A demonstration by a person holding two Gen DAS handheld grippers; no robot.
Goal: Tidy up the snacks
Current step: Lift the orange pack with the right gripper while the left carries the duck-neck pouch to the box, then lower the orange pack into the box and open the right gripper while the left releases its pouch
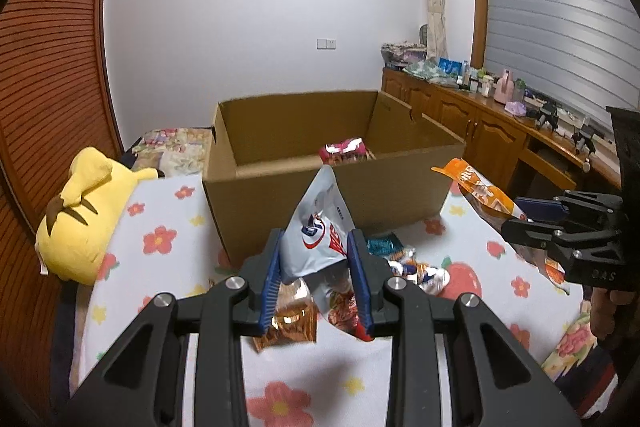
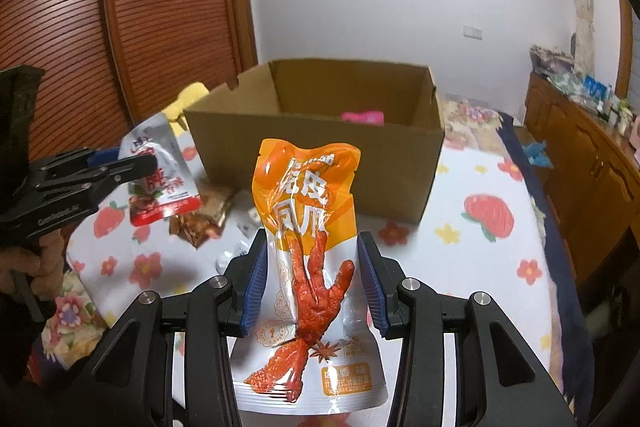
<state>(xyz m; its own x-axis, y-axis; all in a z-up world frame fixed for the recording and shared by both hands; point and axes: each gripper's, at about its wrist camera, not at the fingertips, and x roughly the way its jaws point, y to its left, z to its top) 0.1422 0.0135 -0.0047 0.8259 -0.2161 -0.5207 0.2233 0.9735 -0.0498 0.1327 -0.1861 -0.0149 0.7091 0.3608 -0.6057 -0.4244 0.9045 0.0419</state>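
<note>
My left gripper (image 1: 316, 267) is shut on a pale grey snack packet (image 1: 316, 227) with red print, held up above the floral bed sheet. In the right wrist view that packet (image 2: 160, 179) hangs from the left gripper (image 2: 132, 159) at the left edge. Between the blue pads of my right gripper (image 2: 312, 279) stands an upright orange chicken-feet packet (image 2: 308, 211); the gripper is shut on it. The left wrist view shows this right gripper (image 1: 514, 215) and the orange packet (image 1: 480, 193) at the right. An open cardboard box (image 1: 332, 187) (image 2: 320, 155) ahead holds a pink packet (image 1: 344, 149) (image 2: 362, 117).
Loose snacks lie on the bed sheet (image 1: 168, 211) before the box: a copper-brown packet (image 1: 288, 323), a teal one (image 1: 384, 245), small wrappers (image 1: 424, 273). A yellow plush toy (image 1: 80, 215) lies left of the box. A cluttered wooden cabinet (image 1: 480, 123) runs along the right.
</note>
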